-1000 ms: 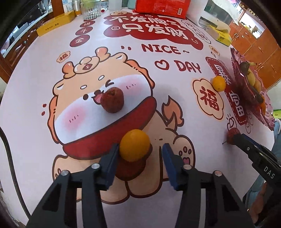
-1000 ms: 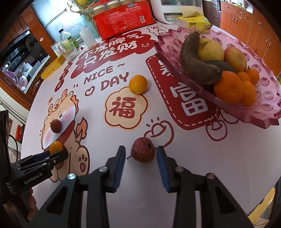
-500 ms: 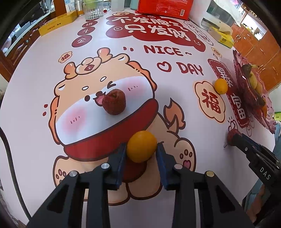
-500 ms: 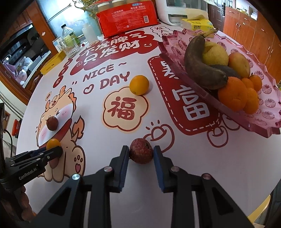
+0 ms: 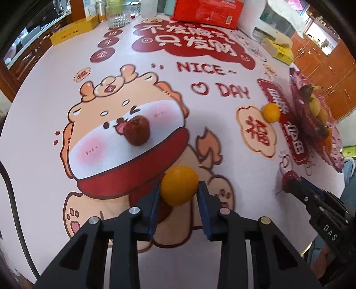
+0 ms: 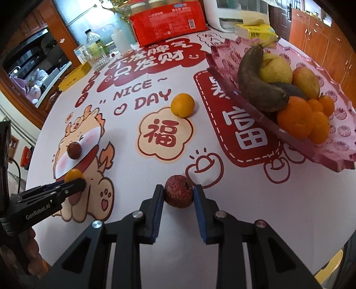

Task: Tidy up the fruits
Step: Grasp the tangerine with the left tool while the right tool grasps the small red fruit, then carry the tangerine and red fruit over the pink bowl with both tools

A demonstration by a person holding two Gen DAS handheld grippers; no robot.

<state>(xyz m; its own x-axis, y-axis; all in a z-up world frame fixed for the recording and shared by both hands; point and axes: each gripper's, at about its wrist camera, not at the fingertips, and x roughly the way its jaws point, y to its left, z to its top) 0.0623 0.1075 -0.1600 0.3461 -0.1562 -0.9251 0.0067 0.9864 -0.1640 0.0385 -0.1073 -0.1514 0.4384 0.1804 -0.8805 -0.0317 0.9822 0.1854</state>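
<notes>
At the far edge of my printed tablecloth (image 6: 222,200) I see a red packet (image 6: 169,21), with a glass (image 6: 96,56) and a bottle (image 6: 93,42) to its left. A yellow box (image 5: 74,30) lies near the glass, and a tissue box (image 6: 255,31) beyond the cloth's right side.

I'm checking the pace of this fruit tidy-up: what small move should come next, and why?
Probably lift both fruits off the tablecloth. The left gripper is shut on the small orange, the right gripper on the red wrinkled fruit, and the pink fruit tray lies beyond them, raised.
</notes>
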